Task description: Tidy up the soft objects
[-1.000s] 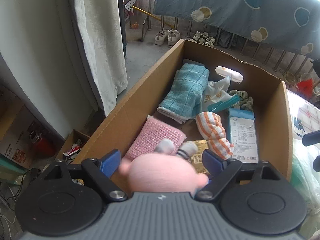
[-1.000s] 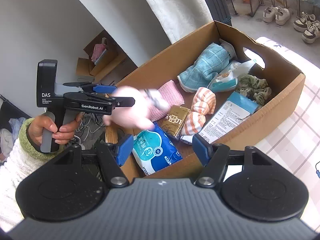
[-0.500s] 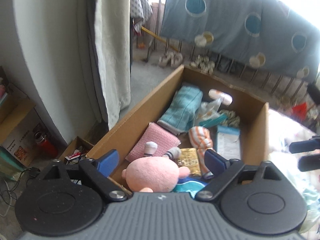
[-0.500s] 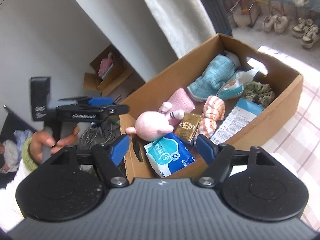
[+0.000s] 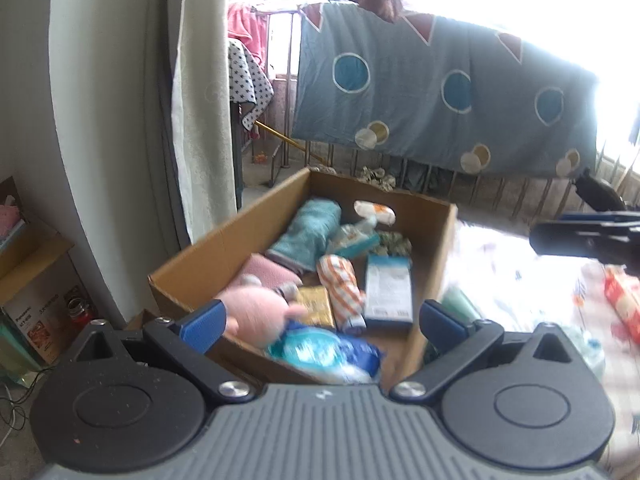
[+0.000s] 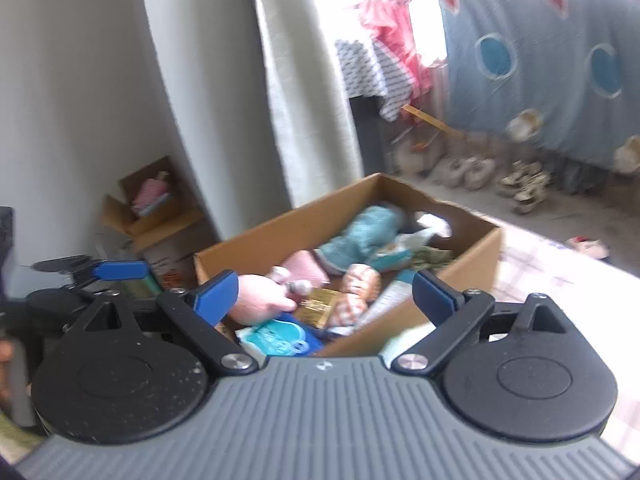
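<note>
A cardboard box (image 5: 224, 240) (image 6: 264, 240) holds a pink plush toy (image 5: 256, 308) (image 6: 260, 298) at its near end, on a blue tissue pack (image 5: 320, 348) (image 6: 280, 336). Further in lie a pink cloth (image 5: 264, 272), a teal towel (image 5: 308, 236) (image 6: 360, 236), an orange-striped cloth (image 5: 340, 284) (image 6: 360, 284), a gold packet (image 5: 316, 306) and a blue-white pack (image 5: 388, 292). My left gripper (image 5: 320, 320) hangs above the box's near edge, its jaws opening, nothing between them. My right gripper (image 6: 324, 288) is also opening and empty, back from the box. The left gripper's fingers (image 6: 116, 270) show at the right wrist view's left.
A patterned table cover (image 5: 540, 300) lies right of the box with a red packet (image 5: 620, 300) on it. A curtain (image 5: 200, 100) and grey wall stand at left, small cartons (image 6: 156, 208) on the floor. A blue quilt (image 5: 440, 92) hangs behind, shoes (image 6: 472, 172) beneath.
The pink plush toy left my left gripper's jaws and now lies in the box. Both grippers drew back and rose from the box, opening wider.
</note>
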A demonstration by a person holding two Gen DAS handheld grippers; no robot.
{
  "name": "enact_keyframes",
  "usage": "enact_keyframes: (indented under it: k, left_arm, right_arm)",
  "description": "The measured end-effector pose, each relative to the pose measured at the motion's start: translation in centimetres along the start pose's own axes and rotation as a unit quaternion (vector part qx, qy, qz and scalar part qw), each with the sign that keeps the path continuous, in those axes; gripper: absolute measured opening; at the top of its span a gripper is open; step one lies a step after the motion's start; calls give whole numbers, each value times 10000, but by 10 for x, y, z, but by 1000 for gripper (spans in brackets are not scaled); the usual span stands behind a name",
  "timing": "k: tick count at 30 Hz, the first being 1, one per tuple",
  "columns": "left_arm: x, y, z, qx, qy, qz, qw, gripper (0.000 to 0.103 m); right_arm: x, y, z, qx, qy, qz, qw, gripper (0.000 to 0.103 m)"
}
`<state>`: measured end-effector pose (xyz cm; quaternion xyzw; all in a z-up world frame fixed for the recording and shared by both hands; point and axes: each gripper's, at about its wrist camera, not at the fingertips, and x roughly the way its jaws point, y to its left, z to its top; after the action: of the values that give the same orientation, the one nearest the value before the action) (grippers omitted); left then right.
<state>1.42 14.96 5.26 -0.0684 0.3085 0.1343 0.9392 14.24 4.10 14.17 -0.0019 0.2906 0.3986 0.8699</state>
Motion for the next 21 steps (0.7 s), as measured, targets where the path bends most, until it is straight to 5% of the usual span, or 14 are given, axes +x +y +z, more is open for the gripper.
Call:
enact_keyframes:
  k: [12, 21]
  left_arm:
    - [-14, -26, -35, 219, 289, 391, 9986, 103]
    - [-16, -18, -43, 202, 161, 305, 9992, 103]
  right_arm:
    - [-50, 21, -76, -59, -351, -1698, 9848, 102]
    - [-64, 35, -100, 114, -244, -1969, 9801, 102]
